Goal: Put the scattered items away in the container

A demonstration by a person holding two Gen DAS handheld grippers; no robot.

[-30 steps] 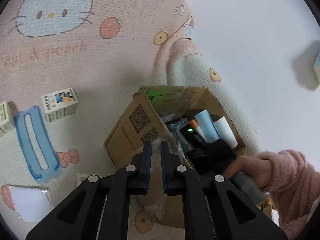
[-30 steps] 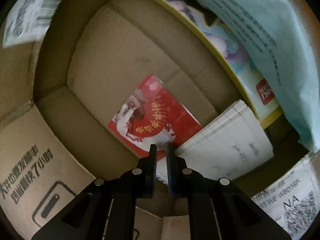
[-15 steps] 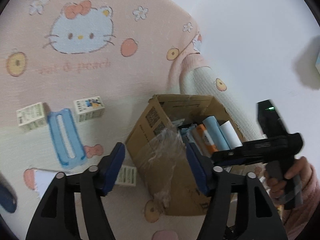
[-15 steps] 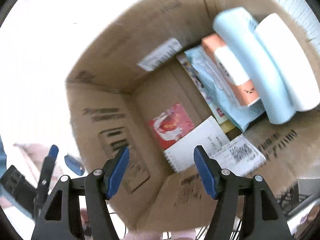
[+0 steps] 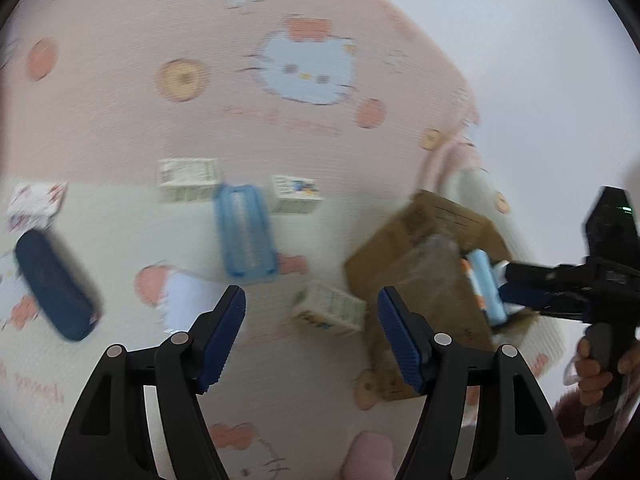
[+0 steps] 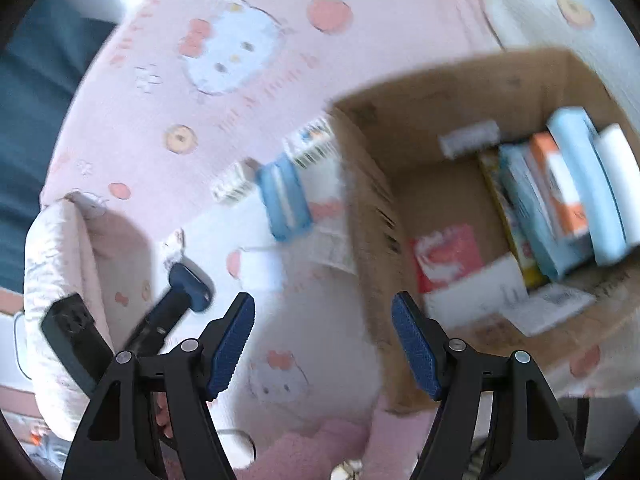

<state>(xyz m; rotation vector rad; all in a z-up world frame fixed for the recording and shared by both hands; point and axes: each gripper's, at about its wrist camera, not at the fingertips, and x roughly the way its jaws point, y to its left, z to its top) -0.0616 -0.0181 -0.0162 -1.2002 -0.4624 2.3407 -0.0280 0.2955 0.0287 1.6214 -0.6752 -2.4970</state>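
The cardboard box (image 5: pixel 400 248) (image 6: pixel 372 220) stands open on a pink cartoon-cat blanket, with a red packet (image 6: pixel 448 256), a white notebook (image 6: pixel 476 292) and pale blue rolls (image 6: pixel 584 176) inside. Scattered left of it lie a blue slotted holder (image 5: pixel 244 236) (image 6: pixel 284 200), a dark blue case (image 5: pixel 52 284), three small white cartons (image 5: pixel 330 312) and a white sheet (image 5: pixel 188 300). My left gripper (image 5: pixel 310 300) hangs over the nearest carton, jaws opening, nothing between them. My right gripper (image 6: pixel 324 304) is above the box's left wall, jaws opening and empty.
The blanket (image 5: pixel 120 120) bunches into a raised fold (image 6: pixel 60 240) at the left of the right wrist view. A white surface (image 5: pixel 520 60) lies beyond the blanket's far edge. A small printed packet (image 5: pixel 34 204) sits at the far left. Both views are motion-blurred.
Both grippers went from shut to wide open. The right one rose out of the box and now looks down from above it. The left one swung left, from the box to the scattered items.
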